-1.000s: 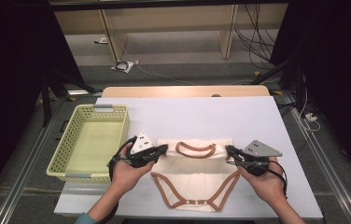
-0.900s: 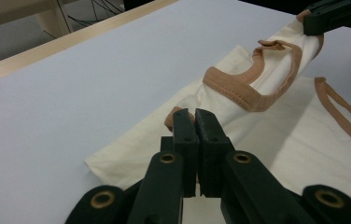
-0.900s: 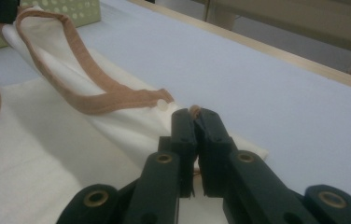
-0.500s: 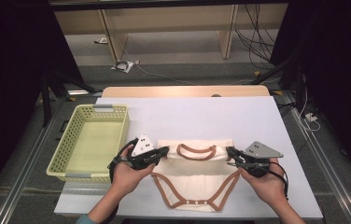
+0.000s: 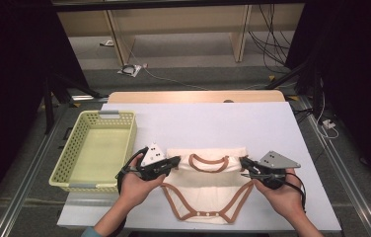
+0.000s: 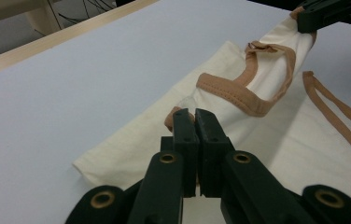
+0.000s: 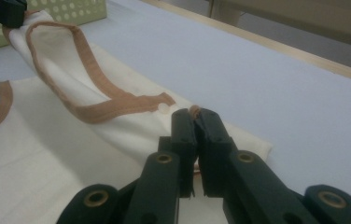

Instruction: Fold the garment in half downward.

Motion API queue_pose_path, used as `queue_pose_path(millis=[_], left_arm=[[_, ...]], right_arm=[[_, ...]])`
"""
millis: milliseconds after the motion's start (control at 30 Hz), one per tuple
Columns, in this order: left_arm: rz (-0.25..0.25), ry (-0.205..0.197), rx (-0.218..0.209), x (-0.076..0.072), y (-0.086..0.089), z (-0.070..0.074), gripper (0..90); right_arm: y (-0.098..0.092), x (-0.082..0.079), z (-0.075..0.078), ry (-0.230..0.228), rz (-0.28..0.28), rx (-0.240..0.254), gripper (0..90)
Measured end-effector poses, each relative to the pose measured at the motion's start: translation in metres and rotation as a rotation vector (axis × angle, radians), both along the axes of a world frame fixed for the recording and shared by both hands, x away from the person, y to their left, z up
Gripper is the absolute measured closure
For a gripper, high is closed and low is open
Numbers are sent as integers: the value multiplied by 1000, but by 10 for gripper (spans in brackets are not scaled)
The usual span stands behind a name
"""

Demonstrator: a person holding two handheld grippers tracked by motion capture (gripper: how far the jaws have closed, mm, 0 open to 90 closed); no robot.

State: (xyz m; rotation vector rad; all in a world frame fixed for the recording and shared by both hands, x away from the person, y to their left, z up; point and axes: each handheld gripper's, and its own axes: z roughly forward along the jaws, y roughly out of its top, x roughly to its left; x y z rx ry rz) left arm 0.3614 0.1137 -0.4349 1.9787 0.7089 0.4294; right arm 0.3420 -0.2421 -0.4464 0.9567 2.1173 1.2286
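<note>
A yellow basket [image 5: 96, 149] is sitting at the left of the desk [image 5: 223, 123] with nothing lying in it. Both forearms are reaching in from the near edge, each hand wrapping a tool and pointing it inward. The left hand-held gripper [image 5: 175, 162] is pinching the left shoulder of the cream bodysuit [image 5: 207, 195], jaws closed on the cloth. The right hand-held gripper [image 5: 243, 164] is clamping the right shoulder likewise. The bodysuit is lying flat near the front edge, its top edge raised slightly between the two grips.
</note>
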Motion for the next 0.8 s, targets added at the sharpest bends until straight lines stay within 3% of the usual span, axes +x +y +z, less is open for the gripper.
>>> queue_pose_path(millis=[800], left_arm=[[-19, 2, 14, -12, 1, -2, 876]], right_arm=[[-3, -9, -1, 6, 8, -4, 861]])
